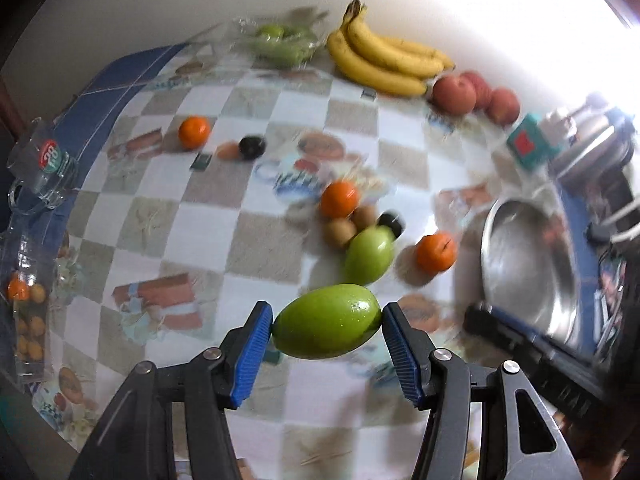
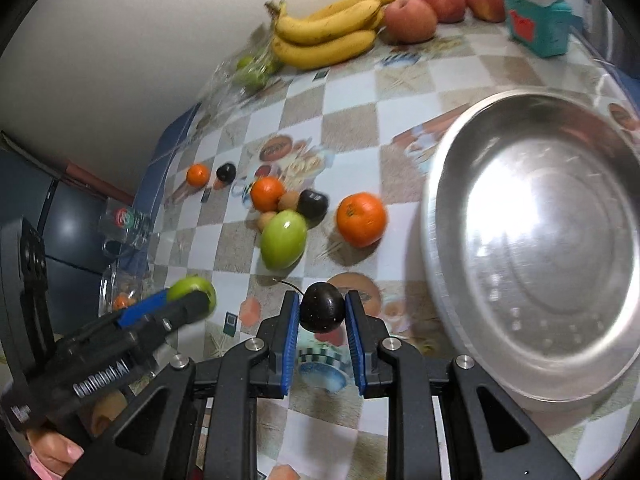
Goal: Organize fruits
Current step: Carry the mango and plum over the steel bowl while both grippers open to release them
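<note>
- Left gripper (image 1: 327, 322): closed on a green fruit (image 1: 326, 321), blue pads pressing its two ends; held clear of the table (image 1: 200, 216), apparently for carrying.
- Right gripper (image 2: 322, 314): closed on a dark plum (image 2: 322, 313), pads on opposite sides, stem pointing to 10 o'clock; held above the cloth, the bowl (image 2: 532, 248) at 2 o'clock, the likely drop point.
- Bowl: steel, nothing in it that shows; near the table's right edge.
- Loose cluster, table centre: second green fruit (image 2: 283, 239), three oranges (image 2: 361, 219), small brown fruits, two more plums; unsorted, judged still to be gathered.
- Back wall at 12 o'clock: bananas (image 2: 326, 36), red apples (image 2: 410, 20), bagged green fruit (image 2: 250, 70); grouped by kind, seemingly already sorted.
- Left edge: glass mug (image 1: 44, 168).
</note>
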A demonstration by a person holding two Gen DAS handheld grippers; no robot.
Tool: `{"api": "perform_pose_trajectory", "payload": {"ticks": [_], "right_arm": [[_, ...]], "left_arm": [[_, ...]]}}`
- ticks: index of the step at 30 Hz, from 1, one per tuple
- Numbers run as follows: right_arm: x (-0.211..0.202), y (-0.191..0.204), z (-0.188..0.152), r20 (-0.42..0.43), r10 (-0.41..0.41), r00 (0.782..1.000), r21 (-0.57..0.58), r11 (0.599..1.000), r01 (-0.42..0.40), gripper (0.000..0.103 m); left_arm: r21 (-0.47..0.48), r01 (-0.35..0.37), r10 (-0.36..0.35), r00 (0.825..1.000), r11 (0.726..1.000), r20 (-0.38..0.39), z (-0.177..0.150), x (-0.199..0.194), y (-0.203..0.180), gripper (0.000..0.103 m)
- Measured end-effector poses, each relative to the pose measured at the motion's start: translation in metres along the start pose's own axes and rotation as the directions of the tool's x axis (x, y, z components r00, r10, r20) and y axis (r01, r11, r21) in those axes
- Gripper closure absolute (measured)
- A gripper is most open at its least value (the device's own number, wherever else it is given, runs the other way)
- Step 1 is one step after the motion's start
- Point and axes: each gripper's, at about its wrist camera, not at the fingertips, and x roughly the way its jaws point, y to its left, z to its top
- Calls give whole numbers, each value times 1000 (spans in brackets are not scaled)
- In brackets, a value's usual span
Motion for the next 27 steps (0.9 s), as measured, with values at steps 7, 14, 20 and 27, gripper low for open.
{"api": "perform_pose_trajectory", "payload": {"ticks": [7,14,20,27], "right_arm": [[-31,-43,6,45,-72,996,73,995,69,79],[-58,-99,9,75,-185,980,161,972,171,79],[-74,-133,6,90,-272,958,227,942,246,79],[-80,-157,6,81,-331,940,258,918,301,79]], "left_arm": [[17,40,-40,999,999,25,16,1,-49,43],[79,84,-86,996,993,22,25,10,-101,43],[122,148,-150,989,981,11,30,21,-144,43],[168,196,-196,980,966,-19,25,39,-183,43]]}}
